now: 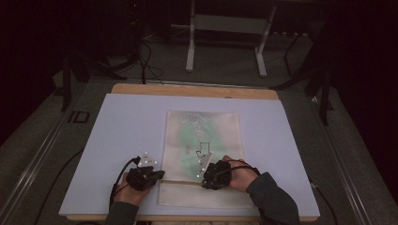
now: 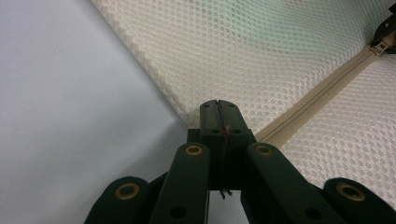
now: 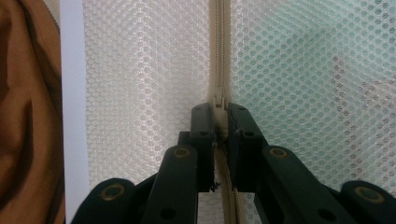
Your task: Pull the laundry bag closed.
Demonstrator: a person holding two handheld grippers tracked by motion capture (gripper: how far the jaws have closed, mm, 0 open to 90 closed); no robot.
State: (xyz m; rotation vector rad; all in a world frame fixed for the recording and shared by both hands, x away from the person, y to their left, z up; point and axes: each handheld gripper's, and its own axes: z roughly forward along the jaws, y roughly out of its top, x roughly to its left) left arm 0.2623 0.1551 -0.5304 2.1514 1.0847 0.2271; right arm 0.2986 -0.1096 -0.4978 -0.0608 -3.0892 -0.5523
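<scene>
On the pale sheet covering the wooden table lies a cream mesh zip bag, flat, roughly centre and toward the person's edge; something green shows through the mesh, with a dark outlined shape on it.

Left gripper sits at the bag's left edge, near the near corner. Left gripper view: left gripper has jaws pressed together, only a thin seam between them, tips right at the mesh bag edge where the zipper tape starts. Can't tell whether mesh is actually pinched in there.

Zipper runs across the bag near its lower end, between the two grippers. Its pull is visible far up the tape in the left gripper view, next to the other gripper.

Right gripper is on the zipper line, right of centre. Right gripper view: right gripper jaws narrow, clamped on the zipper pull, tape running straight ahead. A brown sleeve shows at the left.
</scene>
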